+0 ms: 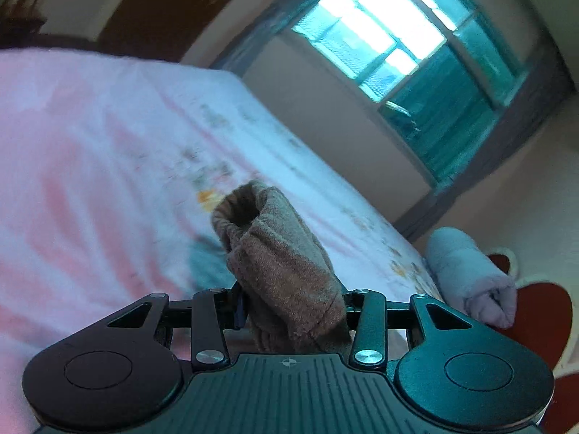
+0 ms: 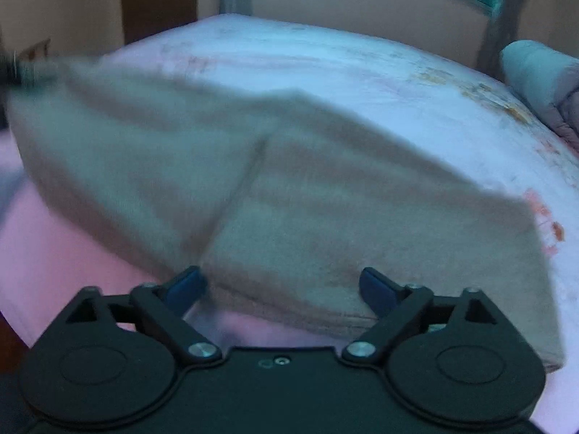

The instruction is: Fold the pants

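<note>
Gripping a bunched fold of the brown pants [image 1: 286,271], the left tongs [image 1: 293,311] hold it lifted above the bed [image 1: 90,152]. Rightward, the right tongs [image 2: 282,289] stand wide apart, unclamped, over the pants' near edge on the bed.

A bed [image 1: 108,152] covered by a pink-and-white floral sheet is noted. Beige walls [image 1: 325,108] and a teal-shuttered window [image 1: 391,47], brightly lit, are observed beyond; a rolled grey blanket [image 1: 470,278] lies beside the bed.
</note>
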`<state>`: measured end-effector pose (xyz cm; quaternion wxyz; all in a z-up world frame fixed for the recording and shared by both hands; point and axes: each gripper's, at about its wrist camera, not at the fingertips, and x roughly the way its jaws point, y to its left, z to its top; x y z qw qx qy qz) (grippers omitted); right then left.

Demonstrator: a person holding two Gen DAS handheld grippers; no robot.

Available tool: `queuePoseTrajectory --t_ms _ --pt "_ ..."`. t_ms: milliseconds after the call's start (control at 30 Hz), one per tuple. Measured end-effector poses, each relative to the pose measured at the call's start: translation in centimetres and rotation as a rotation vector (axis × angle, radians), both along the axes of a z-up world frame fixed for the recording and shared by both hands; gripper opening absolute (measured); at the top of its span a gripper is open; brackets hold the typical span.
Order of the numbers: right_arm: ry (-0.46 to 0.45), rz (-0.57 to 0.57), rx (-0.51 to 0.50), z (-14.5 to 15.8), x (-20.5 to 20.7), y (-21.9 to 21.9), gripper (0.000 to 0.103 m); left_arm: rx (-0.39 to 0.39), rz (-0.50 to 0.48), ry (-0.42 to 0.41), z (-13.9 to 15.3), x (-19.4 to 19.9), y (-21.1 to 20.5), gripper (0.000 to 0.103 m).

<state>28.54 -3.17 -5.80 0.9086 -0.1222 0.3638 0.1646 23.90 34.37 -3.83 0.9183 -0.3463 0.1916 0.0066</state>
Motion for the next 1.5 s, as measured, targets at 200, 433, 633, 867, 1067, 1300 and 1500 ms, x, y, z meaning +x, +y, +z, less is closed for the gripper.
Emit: queuePoseTrajectory --t_ms 200,433,633,867,1067,1300,1500 --pt "-0.044 0.002 -0.055 -1.0 -0.7 0.7 0.097 0.072 -0.053 -0.035 4.0 -0.9 -1.9 0.042" --pt "-0.144 0.031 0.085 2.4 -4.0 -2.9 0.091 0.141 -0.104 -0.077 9.5 -1.1 -6.5 0.042" --pt "-0.190 -0.146 0.374 5.5 -6.0 -14.6 0.091 0.238 -0.243 -0.113 13.7 1.9 -16.0 0.042" --pt "-0.228 -0.387 0.509 7.0 -6.6 -27.1 0.091 0.423 -0.502 -0.052 12.5 6.0 -33.7 0.042" --pt "-0.195 -0.528 0.559 5.9 -8.0 -34.4 0.092 0.618 -0.660 0.053 7.6 4.9 -45.4 0.091" --pt "-0.052 -0.521 0.814 3.8 -7.0 -35.5 0.091 0.523 -0.458 0.032 10.6 1.3 -36.7 0.103" --pt "0.194 -0.419 1.066 2.3 -1.9 -29.1 0.076 0.418 -0.180 0.190 8.2 -3.0 -22.9 0.103"
